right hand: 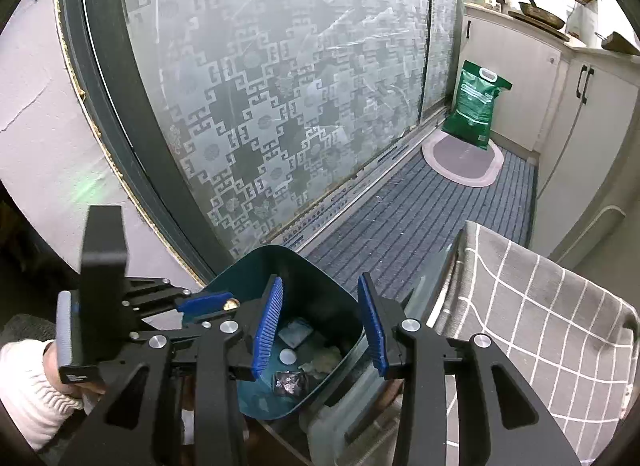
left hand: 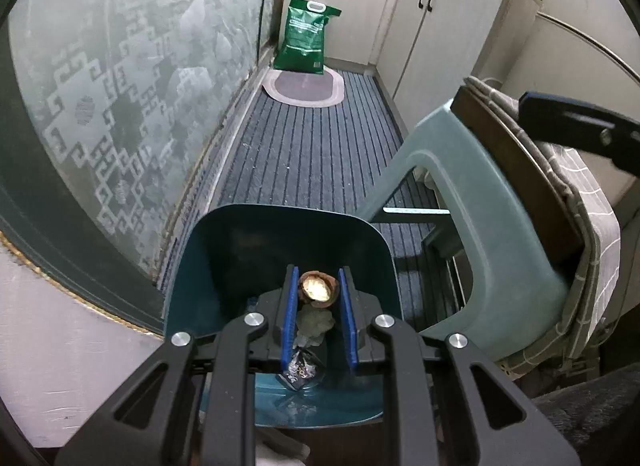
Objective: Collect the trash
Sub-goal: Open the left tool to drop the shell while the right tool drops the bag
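Note:
A dark teal trash bin (left hand: 224,250) stands on the floor below both grippers; it also shows in the right wrist view (right hand: 320,278). My left gripper (left hand: 319,290) is shut on a brown walnut shell half (left hand: 319,290) and holds it over the bin's mouth. In the bin lie a crumpled white tissue (left hand: 316,322) and a dark foil wrapper (left hand: 298,372). My right gripper (right hand: 326,330) is open and empty above the bin, over a wrapper (right hand: 290,382), a white cap (right hand: 288,356) and tissue (right hand: 326,360). The left gripper (right hand: 210,303) appears at the bin's left rim.
A patterned frosted glass door (right hand: 280,85) runs along the left. A teal plastic stool (left hand: 492,234) and a grey checked cloth (right hand: 532,330) stand right of the bin. A green sack (left hand: 306,37), an oval mat (left hand: 304,87) and white cabinets (left hand: 448,33) are at the far end.

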`<state>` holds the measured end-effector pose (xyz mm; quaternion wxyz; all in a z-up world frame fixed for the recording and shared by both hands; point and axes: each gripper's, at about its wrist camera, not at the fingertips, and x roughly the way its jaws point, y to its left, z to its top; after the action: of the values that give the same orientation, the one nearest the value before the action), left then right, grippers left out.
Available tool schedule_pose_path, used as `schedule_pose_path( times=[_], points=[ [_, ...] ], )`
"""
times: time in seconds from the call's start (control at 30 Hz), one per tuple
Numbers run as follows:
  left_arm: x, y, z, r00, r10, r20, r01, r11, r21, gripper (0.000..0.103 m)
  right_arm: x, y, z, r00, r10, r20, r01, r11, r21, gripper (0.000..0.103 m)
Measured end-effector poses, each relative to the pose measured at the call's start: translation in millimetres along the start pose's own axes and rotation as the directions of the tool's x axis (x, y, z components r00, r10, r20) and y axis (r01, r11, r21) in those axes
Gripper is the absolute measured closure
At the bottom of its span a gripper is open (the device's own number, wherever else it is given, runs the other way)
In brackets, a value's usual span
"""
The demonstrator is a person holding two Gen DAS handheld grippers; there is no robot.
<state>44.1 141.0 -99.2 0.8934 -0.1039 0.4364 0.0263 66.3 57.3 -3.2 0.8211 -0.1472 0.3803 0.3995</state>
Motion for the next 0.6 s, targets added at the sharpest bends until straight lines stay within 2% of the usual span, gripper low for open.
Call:
schedule_pose_path(
  times=[0.6],
  points=[
    [10, -36, 5, 1.000, -0.017, -0.018, 0.018, 0.999, 0.049, 0.078, -32, -25, -13, 0.999, -0.020, 0.029, 0.019, 0.999, 0.032, 0.056]
  ],
)
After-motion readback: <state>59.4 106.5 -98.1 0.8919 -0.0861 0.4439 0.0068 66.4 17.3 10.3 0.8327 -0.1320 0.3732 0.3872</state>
